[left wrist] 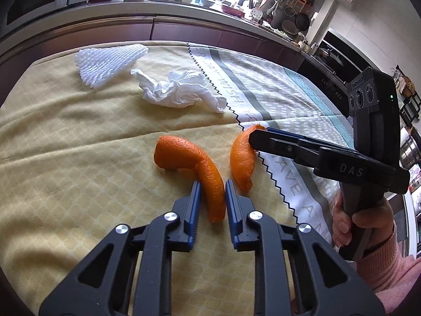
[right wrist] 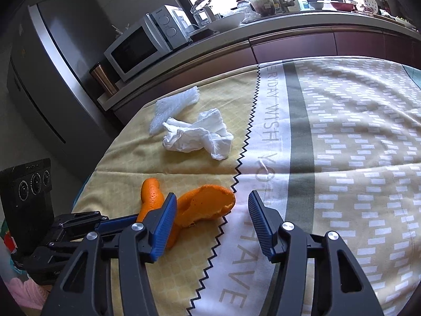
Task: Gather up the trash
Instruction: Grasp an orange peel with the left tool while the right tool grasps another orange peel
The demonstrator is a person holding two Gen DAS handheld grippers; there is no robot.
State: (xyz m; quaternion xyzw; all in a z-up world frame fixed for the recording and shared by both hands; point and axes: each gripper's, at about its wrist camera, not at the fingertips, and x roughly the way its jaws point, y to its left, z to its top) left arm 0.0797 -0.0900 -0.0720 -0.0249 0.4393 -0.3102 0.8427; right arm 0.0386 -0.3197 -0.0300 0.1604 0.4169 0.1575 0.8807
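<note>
A long curved orange peel [left wrist: 194, 158] lies on the yellow part of the tablecloth [left wrist: 65, 144]. My left gripper [left wrist: 212, 194] is shut on its near end, both blue pads against the rind. A second, cupped orange peel [right wrist: 208, 202] lies at the zigzag seam. It sits between the spread fingers of my right gripper [right wrist: 212, 194], which is open, with a clear gap on the right side. In the left wrist view the right gripper [left wrist: 259, 137] reaches in from the right, its tip at that peel [left wrist: 242, 158].
A crumpled white tissue [left wrist: 179, 92] and a white foam net sleeve [left wrist: 108, 63] lie farther back on the cloth. Behind the table runs a kitchen counter [right wrist: 289, 23] with a microwave [right wrist: 142, 44]. A hand in a pink sleeve [left wrist: 368, 223] holds the right gripper.
</note>
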